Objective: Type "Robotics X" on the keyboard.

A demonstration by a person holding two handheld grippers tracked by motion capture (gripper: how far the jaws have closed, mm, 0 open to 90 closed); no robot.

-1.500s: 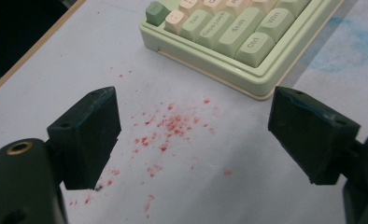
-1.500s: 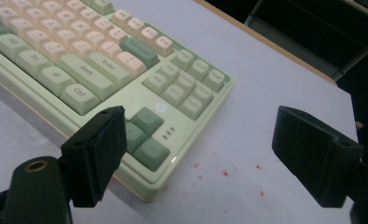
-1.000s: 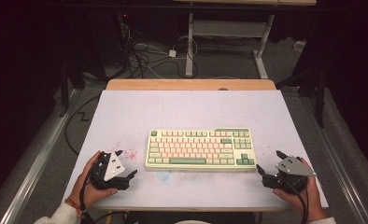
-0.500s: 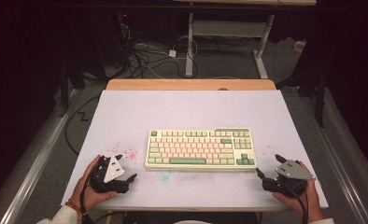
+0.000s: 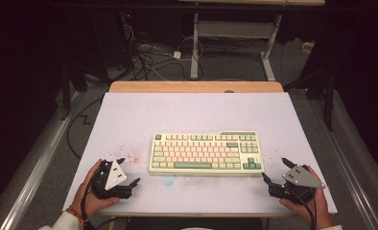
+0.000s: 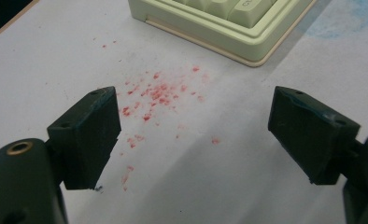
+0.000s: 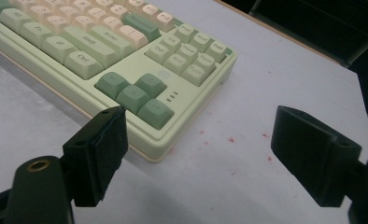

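White table (image 5: 129, 120) holds the keyboard (image 5: 206, 152) at centre. Left gripper (image 5: 128, 171) at 8 o'clock, right gripper (image 5: 273, 171) at 4, both wide open (empty). Uneven grips could tilt it.

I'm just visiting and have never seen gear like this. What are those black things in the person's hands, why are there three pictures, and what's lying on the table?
A person sits at a table with a hand-held gripper in each hand, a clamp with two black jaws. One picture comes from a camera above, looking down; there the left gripper is at the left and the right gripper at the right. The other two come from cameras riding on the grippers, looking out between the jaws. On the table lies a pale green and pink keyboard, with red specks on the surface near its left end. Both grippers are open and hold nothing; each rests beside one end of the keyboard.
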